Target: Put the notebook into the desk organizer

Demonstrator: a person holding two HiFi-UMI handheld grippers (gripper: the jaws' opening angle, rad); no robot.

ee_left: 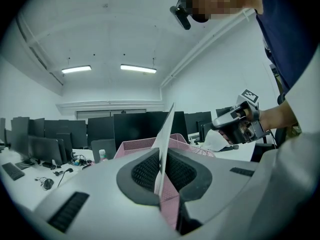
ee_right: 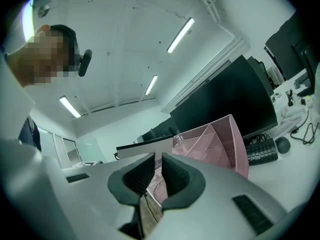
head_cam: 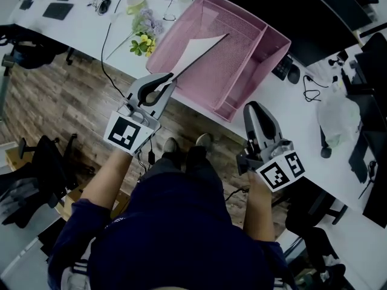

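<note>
A thin white notebook (head_cam: 199, 52) slants from my left gripper (head_cam: 168, 77) up over the big compartment of the pink mesh desk organizer (head_cam: 275, 41). Its far corner reaches the organizer's middle divider. The left gripper is shut on the notebook's near edge; in the left gripper view the notebook (ee_left: 166, 129) stands edge-on between the pads (ee_left: 145, 171), with the organizer (ee_left: 135, 144) behind. My right gripper (head_cam: 253, 106) hovers at the desk's front edge, just right of the organizer's narrow compartment, jaws together and empty. In its own view the right gripper (ee_right: 157, 176) points at the organizer (ee_right: 220, 139).
A bunch of artificial flowers (head_cam: 145, 32) lies left of the organizer. A dark monitor (head_cam: 320, 11) stands behind it, with a keyboard and mouse (head_cam: 293, 74) at its right. A white bag (head_cam: 341, 116) and cables lie farther right. Wooden floor runs under the desk edge.
</note>
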